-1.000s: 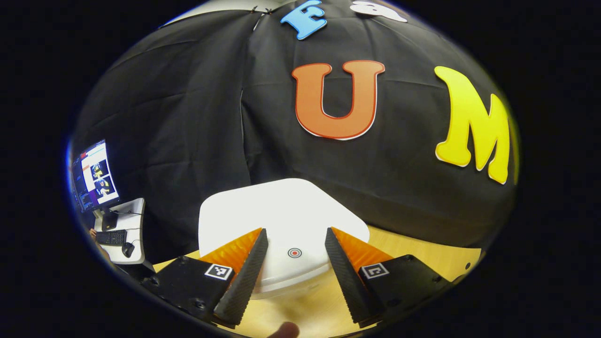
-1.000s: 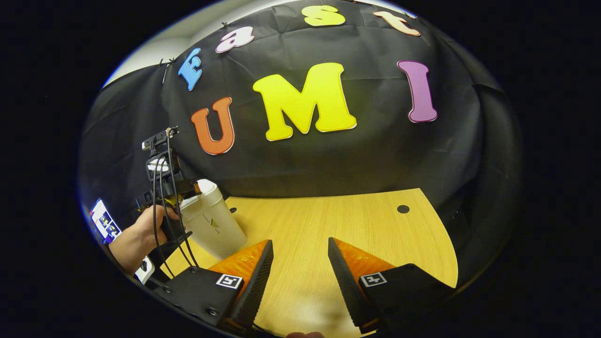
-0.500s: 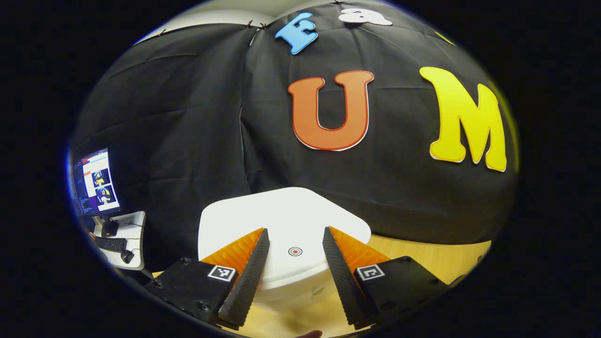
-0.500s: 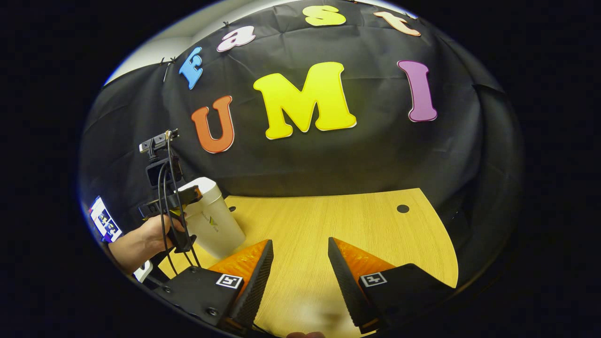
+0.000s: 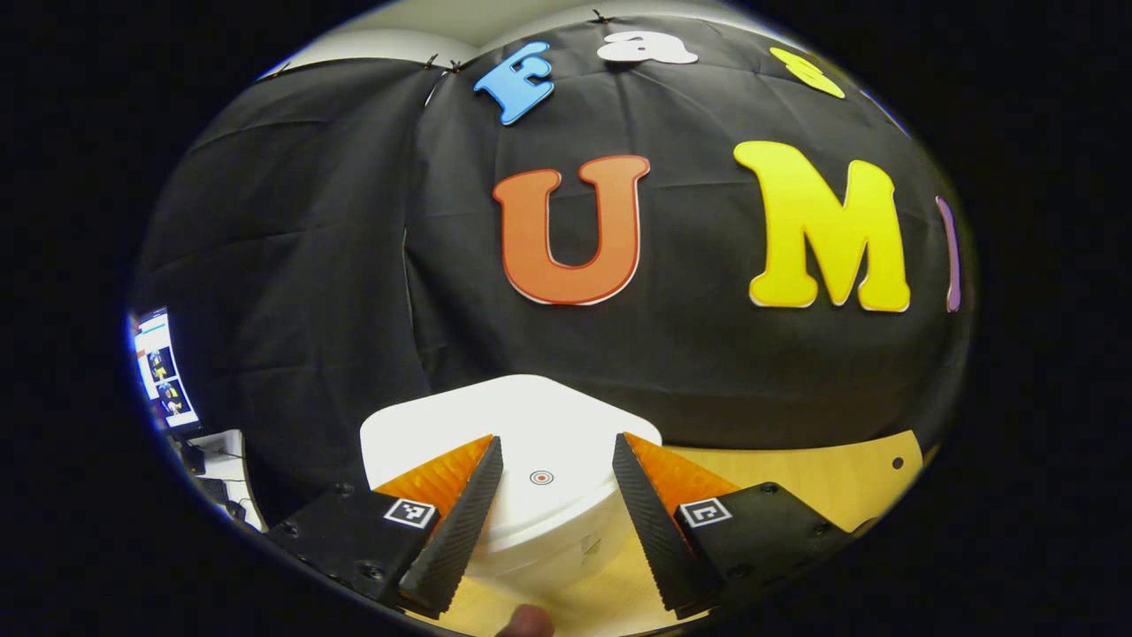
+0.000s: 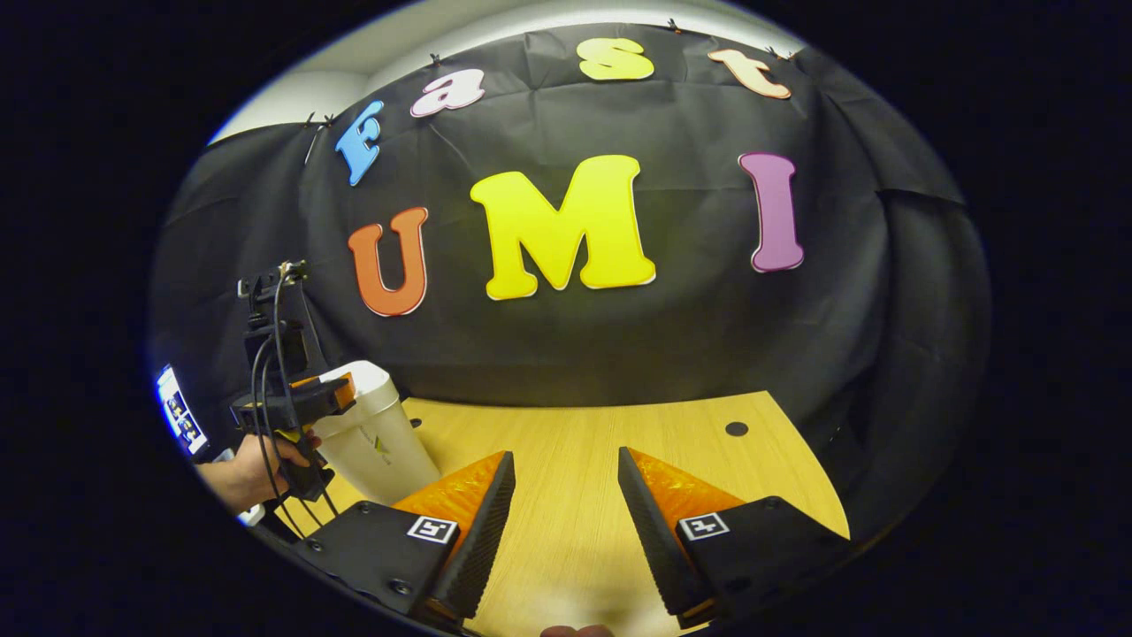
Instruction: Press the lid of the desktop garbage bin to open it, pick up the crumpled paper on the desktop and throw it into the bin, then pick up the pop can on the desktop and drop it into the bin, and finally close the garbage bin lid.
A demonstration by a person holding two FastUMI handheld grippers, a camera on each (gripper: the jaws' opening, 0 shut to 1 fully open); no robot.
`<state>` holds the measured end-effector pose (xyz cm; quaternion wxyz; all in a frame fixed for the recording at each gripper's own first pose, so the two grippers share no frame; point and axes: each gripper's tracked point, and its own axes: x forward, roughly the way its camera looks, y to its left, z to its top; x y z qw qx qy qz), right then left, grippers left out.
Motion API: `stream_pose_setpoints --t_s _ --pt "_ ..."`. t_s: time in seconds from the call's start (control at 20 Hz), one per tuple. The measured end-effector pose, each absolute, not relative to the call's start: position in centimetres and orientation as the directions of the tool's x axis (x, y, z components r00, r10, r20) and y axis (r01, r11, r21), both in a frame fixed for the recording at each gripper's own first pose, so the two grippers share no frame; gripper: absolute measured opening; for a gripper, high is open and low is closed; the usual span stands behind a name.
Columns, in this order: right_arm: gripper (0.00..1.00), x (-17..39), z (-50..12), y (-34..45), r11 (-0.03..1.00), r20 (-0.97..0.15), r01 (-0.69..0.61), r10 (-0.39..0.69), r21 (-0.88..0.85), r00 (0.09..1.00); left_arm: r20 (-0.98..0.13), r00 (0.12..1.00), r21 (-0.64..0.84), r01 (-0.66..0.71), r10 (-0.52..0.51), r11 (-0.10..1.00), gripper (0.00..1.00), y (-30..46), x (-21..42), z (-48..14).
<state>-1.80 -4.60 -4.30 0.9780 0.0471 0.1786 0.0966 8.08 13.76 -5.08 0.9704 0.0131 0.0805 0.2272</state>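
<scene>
The white desktop bin (image 5: 548, 557) stands right in front of my left gripper (image 5: 555, 440), its flat lid (image 5: 522, 407) lying shut. A small red ring sticker (image 5: 541, 478) on the lid's near edge sits between my open fingers, which hover just over the lid without gripping it. In the right gripper view the same bin (image 6: 376, 442) stands at the table's left end, and a hand (image 6: 252, 460) holds the left gripper (image 6: 305, 402) at its top. My right gripper (image 6: 566, 454) is open over bare wood with nothing between its fingers.
The wooden table (image 6: 601, 433) runs right to a curved edge, with a small dark hole (image 6: 736, 429) near the back. The black cloth wall stands close behind the bin. A monitor (image 5: 157, 372) glows far left beyond the table.
The left gripper has drawn back a little from the bin and turned right, so the lid sits lower in its view. The right gripper has tilted slightly upward. Both stay open.
</scene>
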Motion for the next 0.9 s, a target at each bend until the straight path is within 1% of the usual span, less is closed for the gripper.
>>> stream_pose_setpoints --t_s 0.1,0.2,0.3,0.35,0.4,0.5,0.6,0.7,0.8,0.9 --pt "0.75 -1.6 -2.7 -4.4 0.98 -0.293 -0.158 0.187 0.118 0.938 -0.068 0.924 0.095 -0.368 0.375 0.925 0.85 12.0 7.7 -2.2" --pt "0.76 -1.3 -1.2 -4.3 0.984 -0.243 -0.14 0.163 0.108 0.956 0.0 0.959 0.113 -0.282 0.284 0.953 0.86 9.9 7.0 0.6" --pt "0.74 -1.1 0.6 -4.2 0.987 -0.189 -0.128 0.145 0.099 0.971 0.039 0.983 0.113 -0.184 0.181 0.976 0.87 6.4 5.8 3.1" --pt "0.76 -0.9 1.5 -4.3 0.99 -0.162 -0.116 0.129 0.085 0.978 0.049 0.989 0.111 -0.146 0.141 0.983 0.87 5.0 5.0 3.7" --pt "0.76 -0.9 2.4 -4.4 0.992 -0.134 -0.107 0.116 0.073 0.984 0.052 0.993 0.106 -0.113 0.108 0.988 0.9 3.6 3.9 4.0" --pt "0.76 -1.1 4.1 -4.1 0.993 -0.08 -0.095 0.101 0.067 0.992 0.049 0.997 0.089 -0.062 0.058 0.994 0.93 1.5 2.6 4.6" --pt "0.77 -1.4 5.3 -3.6 0.995 -0.036 -0.09 0.092 0.052 0.995 0.056 0.998 0.082 -0.019 0.015 0.996 0.94 -0.3 1.1 5.0" --pt "0.76 -1.7 5.8 -3.6 0.997 -0.004 -0.068 0.068 0.02 0.998 0.047 0.999 0.076 0.007 -0.01 0.997 0.94 -1.5 0.1 4.5" --pt "0.78 -2.4 6.4 -3.5 0.999 0.032 -0.039 0.039 0.014 0.999 0.038 0.999 0.05 0.035 -0.037 0.998 0.94 -2.7 -1.1 4.2" --pt "0.79 -3.0 6.8 -3.5 1.0 0.068 -0.017 0.017 -0.013 0.998 0.044 0.998 0.036 0.038 -0.039 0.999 0.94 -3.2 -2.0 4.3"
